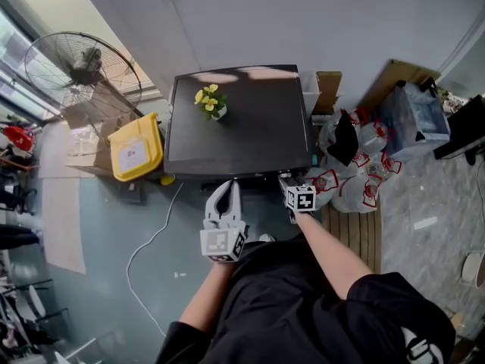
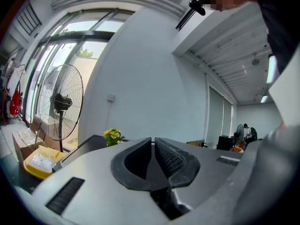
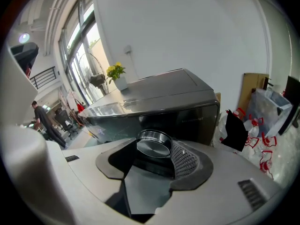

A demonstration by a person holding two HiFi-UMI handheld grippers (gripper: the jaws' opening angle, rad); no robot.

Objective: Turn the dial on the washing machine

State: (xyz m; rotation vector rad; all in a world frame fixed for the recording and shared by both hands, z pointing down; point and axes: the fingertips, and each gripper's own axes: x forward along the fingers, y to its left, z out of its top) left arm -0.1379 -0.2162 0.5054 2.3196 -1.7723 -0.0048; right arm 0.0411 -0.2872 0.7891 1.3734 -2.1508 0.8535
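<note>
The head view looks steeply down from high up onto the washing machine (image 1: 242,127). The left gripper view looks almost level across its top from the front. The right gripper view is very near the dial (image 3: 153,143). All three show the yellow flowers (image 1: 211,101).

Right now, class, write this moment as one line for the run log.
right gripper: shut on round silver dial | left gripper: shut, empty | dial location: front of dark grey washing machine
</note>
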